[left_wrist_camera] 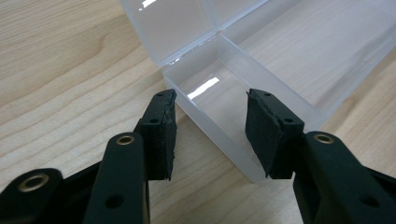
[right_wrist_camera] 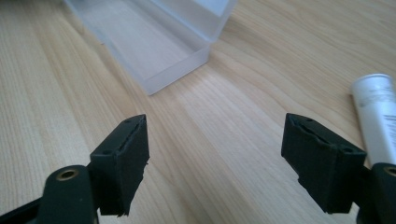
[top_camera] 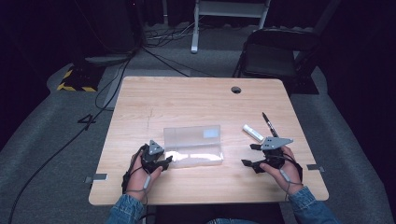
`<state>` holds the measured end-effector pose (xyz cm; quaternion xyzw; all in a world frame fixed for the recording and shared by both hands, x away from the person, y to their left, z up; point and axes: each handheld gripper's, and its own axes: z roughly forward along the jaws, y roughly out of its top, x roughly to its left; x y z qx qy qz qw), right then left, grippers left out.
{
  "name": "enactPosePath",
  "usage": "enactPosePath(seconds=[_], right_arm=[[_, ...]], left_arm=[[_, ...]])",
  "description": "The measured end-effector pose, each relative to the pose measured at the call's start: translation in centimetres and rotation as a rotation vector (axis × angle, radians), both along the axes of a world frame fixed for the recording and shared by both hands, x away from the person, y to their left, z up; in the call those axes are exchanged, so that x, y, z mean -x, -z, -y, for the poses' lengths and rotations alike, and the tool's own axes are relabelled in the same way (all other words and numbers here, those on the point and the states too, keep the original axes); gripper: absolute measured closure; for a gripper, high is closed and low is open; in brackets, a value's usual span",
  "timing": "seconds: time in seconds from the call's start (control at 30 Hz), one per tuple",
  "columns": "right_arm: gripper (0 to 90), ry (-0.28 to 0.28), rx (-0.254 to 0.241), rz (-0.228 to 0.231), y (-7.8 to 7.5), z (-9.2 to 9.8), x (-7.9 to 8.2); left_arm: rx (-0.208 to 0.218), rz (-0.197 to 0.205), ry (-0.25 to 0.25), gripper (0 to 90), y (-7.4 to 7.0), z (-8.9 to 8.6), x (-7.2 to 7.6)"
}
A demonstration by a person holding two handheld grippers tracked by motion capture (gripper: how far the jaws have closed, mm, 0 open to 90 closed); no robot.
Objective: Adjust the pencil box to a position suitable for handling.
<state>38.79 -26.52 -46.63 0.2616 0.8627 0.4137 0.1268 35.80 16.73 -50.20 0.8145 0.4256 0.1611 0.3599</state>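
Note:
A clear plastic box lies open at the table's middle, its lid standing up behind the tray. My left gripper is at the box's left end. In the left gripper view the box is empty and the gripper has a pad on either side of its short end, shut on it. My right gripper hovers right of the box, open with only bare wood between its jaws. A white tube and a black pen lie just beyond it.
The wooden table has a cable hole near its far edge. Tape markers stick to its front corners. A folding chair stands behind the table, with cables on the floor at the left.

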Motion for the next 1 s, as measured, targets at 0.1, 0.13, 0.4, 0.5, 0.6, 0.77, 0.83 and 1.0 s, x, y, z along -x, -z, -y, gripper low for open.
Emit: enactPosePath(seconds=[0.1, 0.13, 0.4, 0.5, 0.6, 0.77, 0.83, 1.0], right_arm=[[24.3, 0.016, -0.003, 0.002, -0.2, 0.8, -0.2], [24.4, 0.021, -0.003, 0.003, -0.3, 1.0, -0.2], [24.6, 0.059, -0.020, 0.017, -1.1, 2.3, -0.4], [24.6, 0.075, -0.025, 0.020, -1.3, 2.7, -0.6], [24.5, 0.090, -0.027, 0.017, -1.3, 3.2, -0.7], [24.4, 0.126, -0.036, 0.021, -1.5, 4.1, -0.9], [24.4, 0.141, -0.043, 0.024, -1.6, 4.5, -1.0], [24.5, 0.174, -0.057, 0.023, -1.9, 5.3, -1.2]], left_arm=[[0.000, 0.002, 0.008, 53.6, 0.0, 0.2, 0.3], [0.002, 0.002, 0.012, 53.6, 0.0, 0.3, 0.4], [-0.009, -0.003, 0.063, 53.6, -0.1, 1.6, 1.4], [-0.003, -0.008, 0.083, 53.6, -0.1, 2.2, 1.6], [-0.007, -0.007, 0.112, 53.6, -0.1, 2.7, 1.7], [-0.009, -0.014, 0.149, 53.4, -0.2, 3.7, 2.1], [-0.012, -0.014, 0.159, 53.1, -0.2, 4.0, 2.3], [-0.011, -0.023, 0.197, 52.5, -0.2, 5.2, 3.0]])
